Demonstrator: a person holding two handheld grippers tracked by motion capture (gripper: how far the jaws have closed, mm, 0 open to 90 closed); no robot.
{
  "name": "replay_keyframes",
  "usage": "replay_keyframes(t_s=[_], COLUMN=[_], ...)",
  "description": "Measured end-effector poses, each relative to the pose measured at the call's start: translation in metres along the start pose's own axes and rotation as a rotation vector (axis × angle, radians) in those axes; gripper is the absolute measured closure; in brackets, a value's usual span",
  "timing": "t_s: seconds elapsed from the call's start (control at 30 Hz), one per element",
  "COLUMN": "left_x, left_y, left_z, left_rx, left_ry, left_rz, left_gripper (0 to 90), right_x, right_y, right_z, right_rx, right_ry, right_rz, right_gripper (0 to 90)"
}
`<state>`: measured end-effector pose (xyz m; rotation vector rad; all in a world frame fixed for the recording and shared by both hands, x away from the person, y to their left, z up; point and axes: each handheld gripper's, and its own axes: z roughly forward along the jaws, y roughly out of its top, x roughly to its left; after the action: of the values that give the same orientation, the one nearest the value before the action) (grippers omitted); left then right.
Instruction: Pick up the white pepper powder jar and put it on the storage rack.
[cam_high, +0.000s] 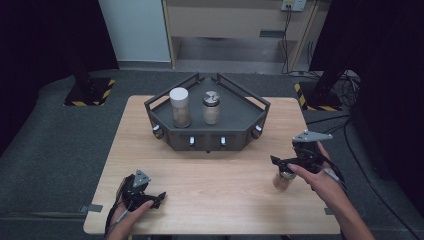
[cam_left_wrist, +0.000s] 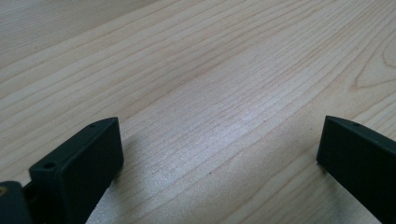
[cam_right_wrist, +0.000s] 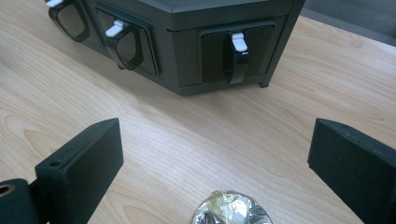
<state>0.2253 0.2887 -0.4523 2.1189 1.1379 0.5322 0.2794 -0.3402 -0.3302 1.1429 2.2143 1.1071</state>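
Your right tongs (cam_high: 286, 165) stood with jaws wide apart directly over a small foil-capped jar (cam_right_wrist: 232, 209), which rested upright on the counter (cam_high: 215, 175) near its right edge, well apart from the dark angular rack (cam_high: 207, 131); in the right gripper view the foil top (cam_right_wrist: 232, 209) lay between the two jaws but nearer the camera than their tips. Your left tongs (cam_high: 145, 196), also spread apart and holding nothing, lay low over bare wood at the near left corner. A tall white-lidded jar (cam_high: 179, 107) and a shorter metal-lidded jar (cam_high: 211, 107) stood side by side on the rack. Risk: closing high on the crinkled foil would likely slip or tip the jar; descending off-centre could knock it toward the edge.
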Motion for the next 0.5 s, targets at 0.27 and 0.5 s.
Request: replay_keyframes(t_s=[0.27, 0.5], left_x=[0.0, 0.0], left_y=[0.0, 0.0], left_z=[0.0, 0.0], left_rx=[0.0, 0.0], left_ry=[0.0, 0.0], left_rz=[0.0, 0.0], left_gripper=[0.0, 0.0], right_x=[-0.002, -0.004], right_y=[-0.009, -0.017], right_z=[-0.002, -0.003], right_rx=[-0.001, 0.006], right_ry=[-0.004, -0.007], right_rz=[0.004, 0.015], right_gripper=[3.3, 3.3])
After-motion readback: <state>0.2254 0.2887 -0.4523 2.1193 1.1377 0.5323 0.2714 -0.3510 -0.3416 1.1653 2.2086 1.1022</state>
